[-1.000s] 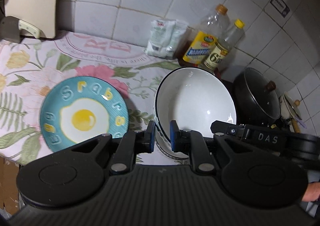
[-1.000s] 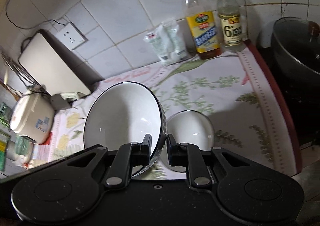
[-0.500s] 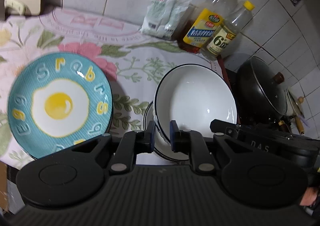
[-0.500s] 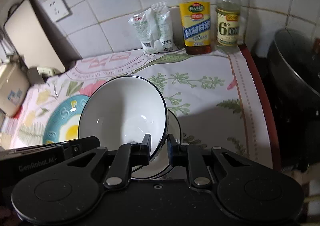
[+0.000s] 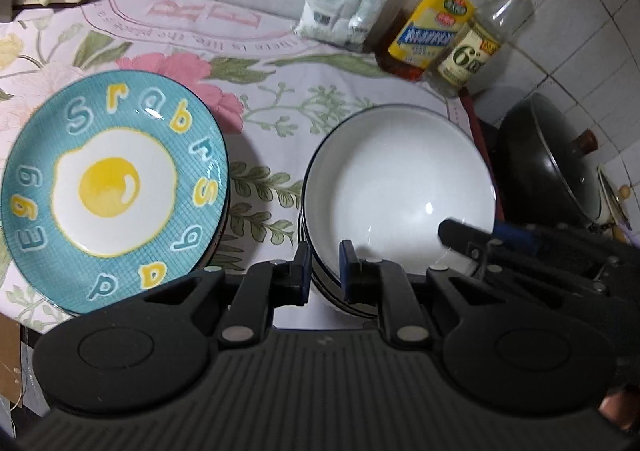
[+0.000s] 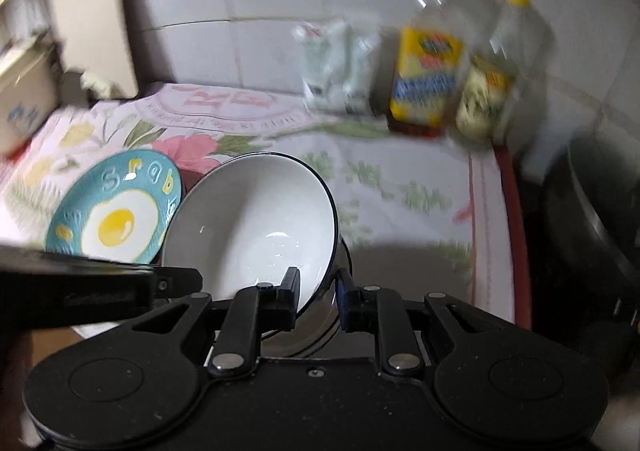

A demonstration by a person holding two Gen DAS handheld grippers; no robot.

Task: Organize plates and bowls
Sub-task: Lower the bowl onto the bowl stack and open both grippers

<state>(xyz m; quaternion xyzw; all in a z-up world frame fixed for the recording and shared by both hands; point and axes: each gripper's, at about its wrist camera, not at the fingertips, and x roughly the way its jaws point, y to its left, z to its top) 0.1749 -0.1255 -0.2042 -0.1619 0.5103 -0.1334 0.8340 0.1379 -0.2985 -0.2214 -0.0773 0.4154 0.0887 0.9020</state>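
A large white bowl with a dark rim [image 5: 400, 187] [image 6: 256, 219] rests tilted in a smaller white bowl [image 6: 320, 335], whose rim shows under it [image 5: 344, 305]. My left gripper [image 5: 325, 271] is shut on the large bowl's near rim. My right gripper [image 6: 318, 289] holds the same rim between its jaws on the other side; they are opening, and the outer pad stands just clear of the bowl. A teal plate with a fried-egg picture [image 5: 116, 187] [image 6: 116, 227] lies left of the bowls on the floral cloth [image 5: 280, 83].
An oil bottle [image 5: 436, 27], a smaller bottle [image 5: 480, 47] and a white bag [image 5: 344, 11] stand at the tiled wall. A black lidded wok [image 5: 548, 171] sits right of the counter. A cutting board [image 6: 92, 19] leans at the back left. The counter's front edge is close below the bowls.
Both grippers have come down with the large bowl, which now sits in the smaller bowl. The right gripper has rolled, and its jaws stand slightly wider.
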